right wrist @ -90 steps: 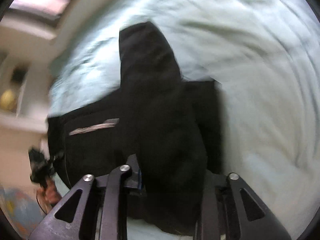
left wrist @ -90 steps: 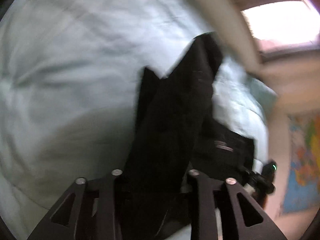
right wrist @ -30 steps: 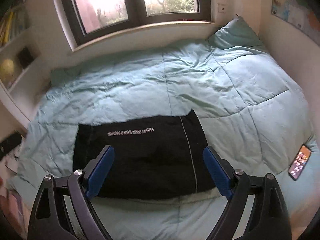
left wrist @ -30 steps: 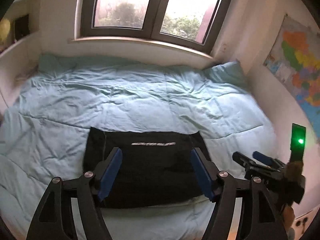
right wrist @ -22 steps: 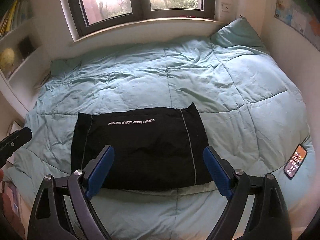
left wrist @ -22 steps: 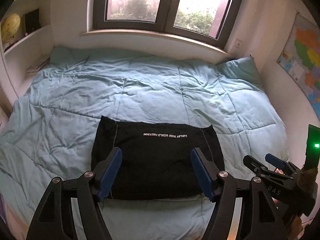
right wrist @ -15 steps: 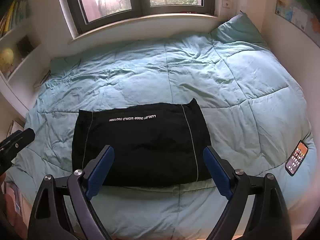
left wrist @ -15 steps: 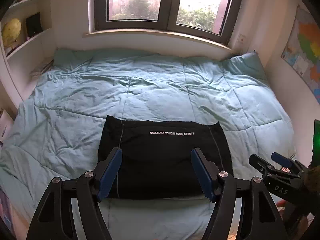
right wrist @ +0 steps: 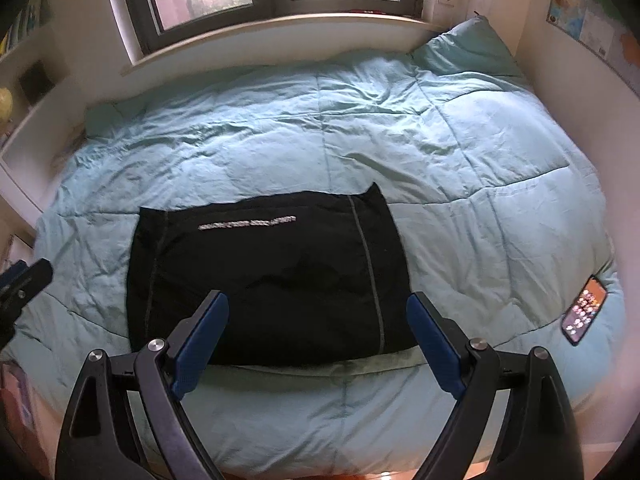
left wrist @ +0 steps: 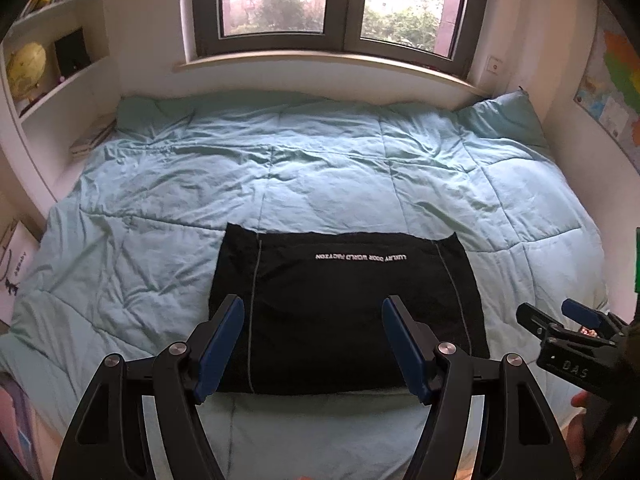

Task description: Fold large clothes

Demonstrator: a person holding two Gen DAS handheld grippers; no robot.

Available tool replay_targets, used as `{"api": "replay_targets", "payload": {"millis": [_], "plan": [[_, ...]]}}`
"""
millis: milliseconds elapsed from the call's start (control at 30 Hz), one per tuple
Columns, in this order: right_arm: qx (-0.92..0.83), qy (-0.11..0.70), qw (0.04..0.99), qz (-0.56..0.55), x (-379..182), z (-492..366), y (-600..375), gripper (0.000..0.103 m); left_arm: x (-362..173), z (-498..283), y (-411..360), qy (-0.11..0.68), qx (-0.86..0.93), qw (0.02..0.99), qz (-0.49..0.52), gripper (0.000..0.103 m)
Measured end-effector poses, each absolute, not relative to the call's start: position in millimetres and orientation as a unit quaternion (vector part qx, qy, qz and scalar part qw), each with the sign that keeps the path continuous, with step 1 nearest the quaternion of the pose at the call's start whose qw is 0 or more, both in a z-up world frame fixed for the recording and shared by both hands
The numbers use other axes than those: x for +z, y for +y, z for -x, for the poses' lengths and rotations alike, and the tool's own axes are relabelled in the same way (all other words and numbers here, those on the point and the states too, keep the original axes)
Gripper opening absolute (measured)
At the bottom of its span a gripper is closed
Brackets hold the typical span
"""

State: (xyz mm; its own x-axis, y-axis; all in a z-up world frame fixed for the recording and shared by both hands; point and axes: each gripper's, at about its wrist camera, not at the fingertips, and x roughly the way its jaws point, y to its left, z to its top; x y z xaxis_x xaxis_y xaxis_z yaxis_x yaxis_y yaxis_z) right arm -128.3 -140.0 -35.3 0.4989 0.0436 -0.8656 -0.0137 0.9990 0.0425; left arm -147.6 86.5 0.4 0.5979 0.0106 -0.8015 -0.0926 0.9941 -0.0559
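A black garment with a line of white lettering lies folded into a flat rectangle near the front edge of the teal duvet. My left gripper hangs above and in front of it, its blue pads wide apart with nothing between them. In the right wrist view the same garment lies below my right gripper, which is also open and empty. Neither gripper touches the cloth. The right gripper shows at the right edge of the left wrist view, held by a hand.
The duvet covers the whole bed under a window. A phone lies near the bed's right front corner. A teal pillow sits at the back right. Shelves with a globe line the left wall; a map hangs right.
Three seconds ago both grippers were down close on the dark cloth. Now both are drawn back above the bed, open, and the garment lies folded flat. The left gripper has since dipped slightly.
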Motion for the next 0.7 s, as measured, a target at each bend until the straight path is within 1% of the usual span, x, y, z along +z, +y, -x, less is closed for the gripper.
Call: {"api": "replay_targets", "payload": {"millis": [367, 700], "plan": [[0.022, 0.503, 0.863, -0.029, -38, 132, -149, 0.092, -3, 146, 74, 0.453, 0.04, 0.89, 0.014, 0.073], [0.02, 0.51, 0.859, -0.022, -43, 134, -153, 0.092, -10, 145, 70, 0.464, 0.043, 0.885, 0.013, 0.073]]}}
